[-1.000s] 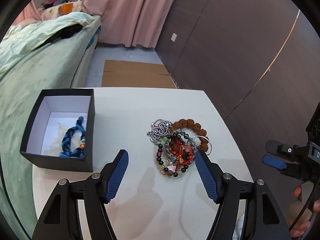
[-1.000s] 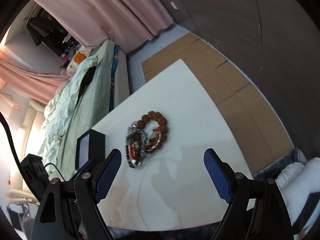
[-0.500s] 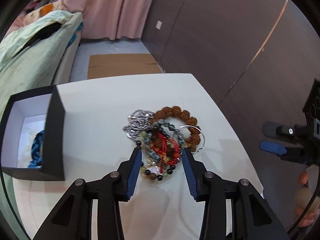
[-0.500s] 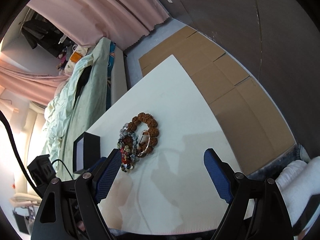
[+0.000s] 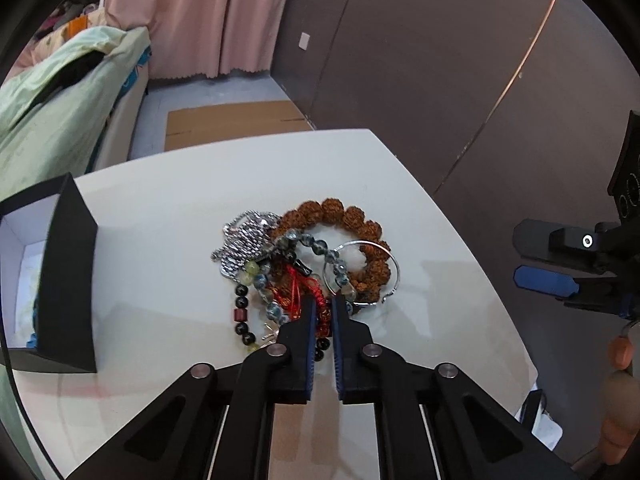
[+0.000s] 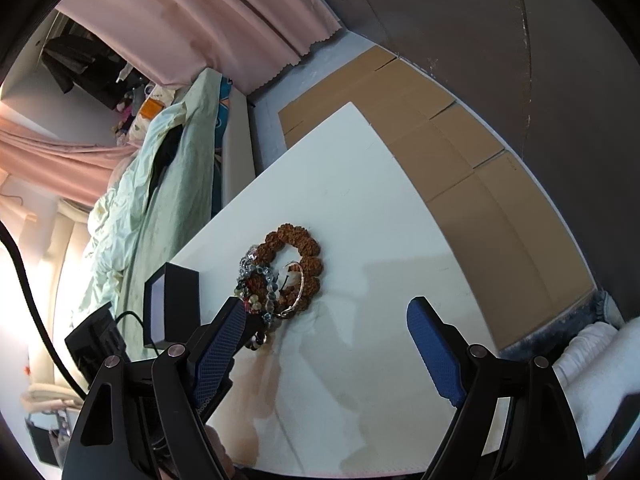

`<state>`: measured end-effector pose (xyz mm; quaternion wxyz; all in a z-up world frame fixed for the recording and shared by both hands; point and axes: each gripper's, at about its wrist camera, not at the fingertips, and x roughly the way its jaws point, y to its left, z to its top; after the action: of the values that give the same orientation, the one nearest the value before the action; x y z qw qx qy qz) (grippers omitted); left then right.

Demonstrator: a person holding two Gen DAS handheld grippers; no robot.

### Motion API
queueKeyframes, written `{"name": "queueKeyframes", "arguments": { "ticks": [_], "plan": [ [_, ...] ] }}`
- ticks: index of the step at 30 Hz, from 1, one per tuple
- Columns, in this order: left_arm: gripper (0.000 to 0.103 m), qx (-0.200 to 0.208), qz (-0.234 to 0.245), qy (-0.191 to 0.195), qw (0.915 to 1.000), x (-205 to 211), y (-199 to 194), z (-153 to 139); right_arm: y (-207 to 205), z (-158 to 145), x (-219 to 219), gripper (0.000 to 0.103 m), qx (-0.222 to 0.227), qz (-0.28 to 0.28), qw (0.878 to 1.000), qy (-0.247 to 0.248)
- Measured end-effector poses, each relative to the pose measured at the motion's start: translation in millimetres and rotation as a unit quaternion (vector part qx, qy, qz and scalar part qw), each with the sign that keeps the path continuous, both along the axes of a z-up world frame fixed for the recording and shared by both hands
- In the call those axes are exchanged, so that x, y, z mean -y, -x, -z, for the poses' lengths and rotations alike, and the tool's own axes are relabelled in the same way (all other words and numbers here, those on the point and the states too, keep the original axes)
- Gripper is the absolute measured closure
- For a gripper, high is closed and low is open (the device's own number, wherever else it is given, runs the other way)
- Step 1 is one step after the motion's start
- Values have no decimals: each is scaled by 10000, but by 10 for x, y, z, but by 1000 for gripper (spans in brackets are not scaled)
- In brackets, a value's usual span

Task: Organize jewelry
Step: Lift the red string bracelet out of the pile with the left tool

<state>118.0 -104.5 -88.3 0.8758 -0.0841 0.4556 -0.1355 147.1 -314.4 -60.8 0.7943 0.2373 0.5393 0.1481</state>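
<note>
Red-corded bracelet pinched out of a jewelry pile on a white table.
Left wrist view: at frame centre the left gripper (image 5: 323, 304) has just been closing and its fingers are clamped on the red-corded bracelet (image 5: 301, 286) within the jewelry pile (image 5: 308, 264); a black box (image 5: 68, 280) is seen at the left edge, the table (image 5: 168, 216) beneath. Right wrist view: the right gripper (image 6: 332, 344) is held with fingers spread wide and empty at lower centre, the pile (image 6: 288, 272) lying just above its left finger.

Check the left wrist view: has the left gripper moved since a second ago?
Yes. The left gripper advanced onto the jewelry pile, away from the black box, jaws just closing on the red cord bracelet.
</note>
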Motion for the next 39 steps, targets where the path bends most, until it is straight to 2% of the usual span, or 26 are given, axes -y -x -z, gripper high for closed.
{"name": "queueKeyframes", "arguments": {
  "ticks": [10,20,28,35,39],
  "plan": [
    [96,286,-168,159,9993,-138,114,-205,4,77,-128,29,-109,-128,9999,-28],
    [96,570,-326,420,9970,-350,226,-482,5,169,-117,31,-257,-41,9992,-312],
    [96,818,-499,638,9934,-618,355,-700,-26,320,-107,45,-503,68,9949,-870],
    [96,892,-639,773,9909,-820,414,-791,-103,419,-297,48,-586,111,9950,-805],
    [96,895,-695,808,9903,-888,442,-792,-169,503,-427,58,-714,143,9945,-747]
  ]
}}
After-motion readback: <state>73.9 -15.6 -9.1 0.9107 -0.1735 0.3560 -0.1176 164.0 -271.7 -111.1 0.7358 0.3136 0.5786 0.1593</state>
